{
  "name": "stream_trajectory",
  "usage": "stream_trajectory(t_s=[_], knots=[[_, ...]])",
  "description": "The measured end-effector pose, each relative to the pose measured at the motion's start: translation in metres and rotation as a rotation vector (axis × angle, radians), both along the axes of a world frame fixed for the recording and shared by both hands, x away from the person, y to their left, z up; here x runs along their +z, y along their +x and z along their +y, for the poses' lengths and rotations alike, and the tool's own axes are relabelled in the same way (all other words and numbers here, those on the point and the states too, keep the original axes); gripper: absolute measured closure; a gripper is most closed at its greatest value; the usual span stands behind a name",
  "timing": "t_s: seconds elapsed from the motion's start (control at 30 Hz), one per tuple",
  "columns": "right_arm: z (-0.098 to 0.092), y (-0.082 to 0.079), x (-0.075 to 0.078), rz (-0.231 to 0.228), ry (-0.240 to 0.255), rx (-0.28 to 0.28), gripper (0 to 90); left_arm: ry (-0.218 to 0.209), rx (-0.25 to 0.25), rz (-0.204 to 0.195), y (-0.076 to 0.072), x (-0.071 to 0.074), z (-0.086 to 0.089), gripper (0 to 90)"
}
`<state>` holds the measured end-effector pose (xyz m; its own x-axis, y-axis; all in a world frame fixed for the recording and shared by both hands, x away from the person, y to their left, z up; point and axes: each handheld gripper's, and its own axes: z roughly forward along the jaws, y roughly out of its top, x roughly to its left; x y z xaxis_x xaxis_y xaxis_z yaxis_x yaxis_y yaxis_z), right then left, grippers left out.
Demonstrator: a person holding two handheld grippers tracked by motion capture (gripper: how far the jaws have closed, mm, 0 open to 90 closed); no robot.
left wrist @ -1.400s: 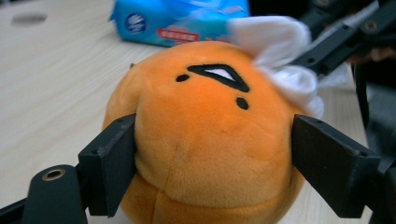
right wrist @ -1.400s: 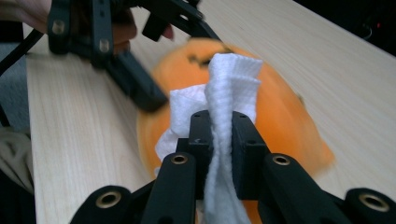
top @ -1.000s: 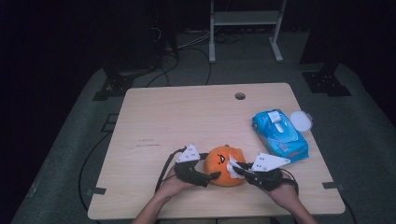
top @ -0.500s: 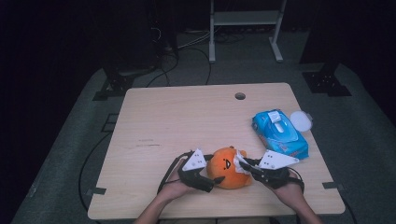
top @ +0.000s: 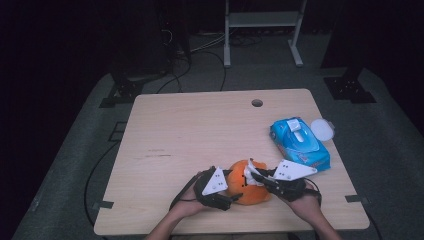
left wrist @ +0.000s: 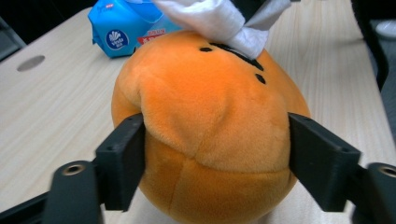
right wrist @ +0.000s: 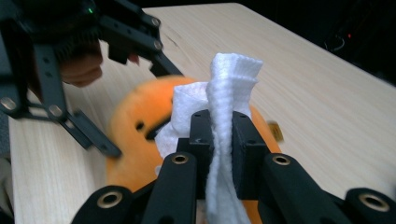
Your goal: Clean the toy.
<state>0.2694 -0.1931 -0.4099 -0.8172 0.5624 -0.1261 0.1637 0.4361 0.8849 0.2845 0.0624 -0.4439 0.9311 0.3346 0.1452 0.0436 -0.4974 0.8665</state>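
A dim lab or recording studio: a bare wooden table stands on grey floor matting, cables trail behind, and a white metal stand rises beyond its far edge.

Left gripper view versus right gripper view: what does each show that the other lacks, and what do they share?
Left gripper view alone: the blue wipes pack, the round hole in the table, and the left gripper with its jaws pressed into the orange plush toy's sides. Right gripper view alone: the right gripper pinching the folded white wipe. Shared: the plush, the wipe against it, the wooden table.
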Motion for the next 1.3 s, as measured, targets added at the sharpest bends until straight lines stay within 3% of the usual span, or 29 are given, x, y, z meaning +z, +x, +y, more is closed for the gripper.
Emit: stream_trajectory(t_s=[0.03, 0.07, 0.1, 0.13, 0.2, 0.23, 0.27, 0.3, 0.33, 0.37, 0.4, 0.53, 0.57, 0.6, 0.63, 0.7, 0.8, 0.83, 0.87, 0.9, 1.0, 1.03, 1.07, 1.1, 1.13, 1.2, 1.23, 1.27, 1.3], knots=[[-0.002, -0.002, -0.003, 0.003, -0.010, -0.002, 79.5, -0.067, -0.005, 0.085, 0.005, 0.001, 0.003, 15.4], [-0.002, -0.002, -0.003, 0.003, -0.010, -0.002, 79.5, -0.067, -0.005, 0.085, 0.005, 0.001, 0.003, 13.1], [0.000, -0.006, -0.003, -0.003, -0.021, 0.009, 79.5, -0.133, 0.018, 0.182, 0.011, 0.003, 0.005, 12.4], [0.000, -0.006, -0.003, -0.003, -0.021, 0.009, 79.5, -0.133, 0.018, 0.182, 0.011, 0.003, 0.005, 12.9], [0.005, -0.010, -0.003, -0.006, -0.020, 0.028, 79.5, -0.113, 0.035, 0.165, 0.011, 0.002, 0.004, 19.6], [0.009, -0.012, -0.002, -0.003, -0.015, 0.048, 79.5, -0.093, 0.030, 0.121, 0.009, 0.001, 0.001, 19.6], [0.016, -0.015, -0.001, -0.007, -0.018, 0.072, 79.5, -0.083, 0.028, 0.101, 0.008, 0.001, 0.000, 22.4], [0.026, -0.016, 0.000, -0.024, -0.036, 0.095, 79.4, -0.044, 0.018, 0.031, 0.003, 0.002, -0.004, 26.7], [0.029, -0.016, 0.002, -0.033, -0.043, 0.096, 79.4, -0.044, 0.018, 0.031, 0.003, 0.002, -0.004, 28.9], [0.030, -0.015, 0.003, -0.036, -0.042, 0.093, 79.4, -0.015, 0.012, -0.019, -0.001, 0.003, -0.004, 30.1], [0.029, -0.014, 0.003, -0.034, -0.042, 0.088, 79.5, -0.013, 0.008, -0.027, -0.002, 0.002, -0.004, 30.7], [0.018, -0.010, 0.004, -0.048, -0.054, 0.039, 79.4, -0.020, -0.006, -0.026, -0.003, 0.001, -0.001, 30.1], [0.007, -0.008, 0.002, -0.041, -0.060, 0.008, 79.5, -0.042, 0.001, 0.014, -0.001, 0.001, 0.000, 27.2], [0.007, -0.008, 0.002, -0.041, -0.060, 0.008, 79.5, -0.042, 0.001, 0.014, -0.001, 0.001, 0.000, 22.8], [-0.001, -0.008, -0.002, -0.029, -0.057, -0.009, 79.5, -0.086, 0.020, 0.088, 0.003, -0.001, 0.001, 20.2], [-0.001, -0.012, -0.002, -0.032, -0.064, -0.013, 79.5, -0.095, 0.034, 0.106, 0.005, -0.003, 0.001, 19.5], [0.006, -0.016, 0.000, -0.047, -0.076, 0.002, 79.6, -0.079, 0.047, 0.085, 0.004, -0.003, 0.000, 24.4], [0.015, -0.017, 0.001, -0.028, -0.057, 0.040, 79.5, -0.040, 0.037, 0.025, -0.002, -0.002, -0.004, 26.0], [0.021, -0.017, 0.001, -0.039, -0.070, 0.057, 79.4, -0.040, 0.037, 0.025, -0.002, -0.002, -0.004, 27.3], [0.024, -0.016, 0.002, -0.055, -0.091, 0.065, 79.3, -0.003, 0.033, -0.014, -0.006, 0.000, -0.005, 28.2], [0.021, -0.012, 0.006, -0.066, -0.107, 0.067, 79.2, -0.006, 0.016, -0.025, -0.006, -0.001, -0.003, 29.2], [0.012, -0.008, 0.006, -0.064, -0.111, 0.031, 79.3, -0.026, 0.005, -0.012, -0.003, -0.003, 0.000, 29.1], [0.012, -0.008, 0.006, -0.064, -0.111, 0.031, 79.3, -0.026, 0.005, -0.012, -0.003, -0.003, 0.000, 28.6], [0.002, -0.005, 0.001, -0.034, -0.089, 0.010, 79.4, -0.035, 0.002, 0.004, -0.001, -0.003, 0.001, 26.8], [0.002, -0.005, 0.001, -0.034, -0.089, 0.010, 79.4, -0.046, -0.002, 0.030, 0.002, -0.003, 0.003, 26.8], [-0.004, -0.009, -0.003, -0.021, -0.092, 0.006, 79.5, -0.063, -0.006, 0.086, 0.007, -0.001, 0.005, 14.6], [-0.002, -0.011, -0.002, -0.029, -0.096, 0.014, 79.5, -0.049, 0.026, 0.140, 0.013, 0.001, 0.004, 9.2], [-0.002, -0.011, -0.002, -0.029, -0.096, 0.014, 79.5, -0.049, 0.026, 0.140, 0.013, 0.001, 0.004, 5.5], [0.000, -0.013, -0.001, -0.031, -0.095, 0.036, 79.5, -0.044, 0.029, 0.230, 0.018, -0.004, 0.002, 3.6]])
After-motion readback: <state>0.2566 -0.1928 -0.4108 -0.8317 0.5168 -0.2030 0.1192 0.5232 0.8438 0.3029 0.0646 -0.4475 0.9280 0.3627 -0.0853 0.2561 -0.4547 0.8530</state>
